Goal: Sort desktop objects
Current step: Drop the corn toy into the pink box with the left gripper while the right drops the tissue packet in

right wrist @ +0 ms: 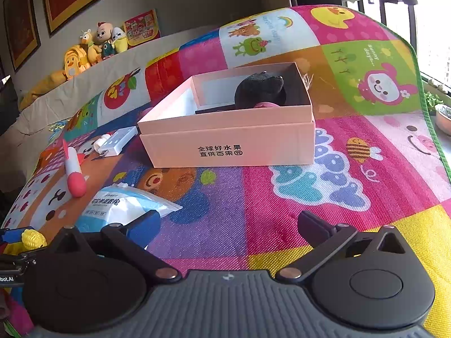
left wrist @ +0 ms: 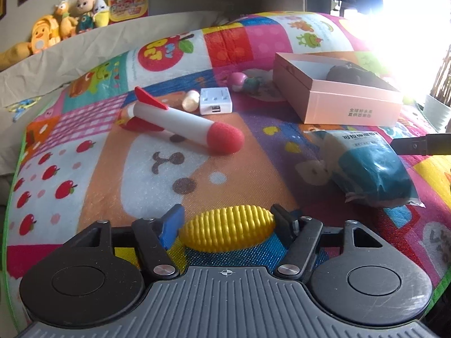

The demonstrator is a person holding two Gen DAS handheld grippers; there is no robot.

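Left claw pinches the yellow toy corn — both pads touch its ends, long axis crosswise between the fingers, just above the play mat. Right claw spread wide, nothing between the fingers. Toy rocket lies flat, red nose toward the camera's right. Pink box sits open — a dark plush inside. Teal packet lies near the box.
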